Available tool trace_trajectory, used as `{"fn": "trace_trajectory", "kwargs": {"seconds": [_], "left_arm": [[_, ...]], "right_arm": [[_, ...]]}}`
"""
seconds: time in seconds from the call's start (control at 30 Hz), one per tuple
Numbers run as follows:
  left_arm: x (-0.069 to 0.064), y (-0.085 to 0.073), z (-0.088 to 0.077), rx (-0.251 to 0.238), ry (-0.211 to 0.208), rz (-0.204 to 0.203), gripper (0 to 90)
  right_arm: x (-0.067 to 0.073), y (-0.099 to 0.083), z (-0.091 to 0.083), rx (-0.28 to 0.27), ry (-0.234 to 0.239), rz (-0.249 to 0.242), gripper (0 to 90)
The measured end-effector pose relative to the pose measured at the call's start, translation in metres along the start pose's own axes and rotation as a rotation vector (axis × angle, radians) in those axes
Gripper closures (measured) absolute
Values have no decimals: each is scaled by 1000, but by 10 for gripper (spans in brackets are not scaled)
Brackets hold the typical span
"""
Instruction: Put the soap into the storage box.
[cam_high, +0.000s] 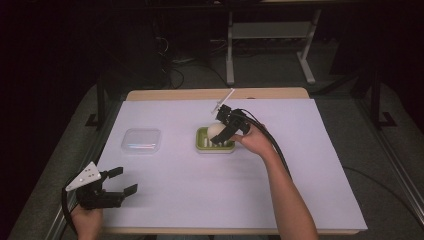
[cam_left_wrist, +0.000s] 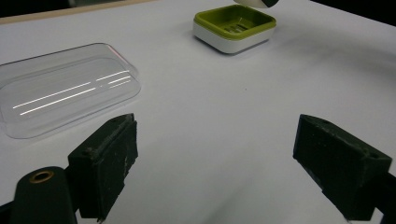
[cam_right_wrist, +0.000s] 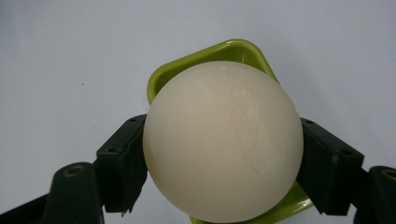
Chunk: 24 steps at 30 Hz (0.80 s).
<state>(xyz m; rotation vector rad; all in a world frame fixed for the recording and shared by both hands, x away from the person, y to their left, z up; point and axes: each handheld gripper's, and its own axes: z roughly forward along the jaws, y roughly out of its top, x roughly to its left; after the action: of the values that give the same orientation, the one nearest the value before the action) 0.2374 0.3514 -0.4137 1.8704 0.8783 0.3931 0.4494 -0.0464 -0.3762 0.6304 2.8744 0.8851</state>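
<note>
At the high view's lower left the left gripper (cam_high: 118, 181) rests with jaws spread, empty (the clear lid (cam_high: 141, 140) lies above it). At centre, the right gripper (cam_high: 223, 131) clamps a cream ball (cam_high: 217, 131) directly over the green dish (cam_high: 201, 142).

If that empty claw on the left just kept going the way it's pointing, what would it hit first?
Probably nothing soon: ahead of the open left gripper lies bare white paper. The clear lid sits left of that line, the green soap dish farther ahead, slightly right.
</note>
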Motion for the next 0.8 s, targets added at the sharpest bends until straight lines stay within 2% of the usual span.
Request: {"fn": "trace_trajectory", "kwargs": {"seconds": [0.8], "left_arm": [[0,0,1,7,2,1,132]], "right_arm": [[-9,0,19,24,-2,36,243]]}}
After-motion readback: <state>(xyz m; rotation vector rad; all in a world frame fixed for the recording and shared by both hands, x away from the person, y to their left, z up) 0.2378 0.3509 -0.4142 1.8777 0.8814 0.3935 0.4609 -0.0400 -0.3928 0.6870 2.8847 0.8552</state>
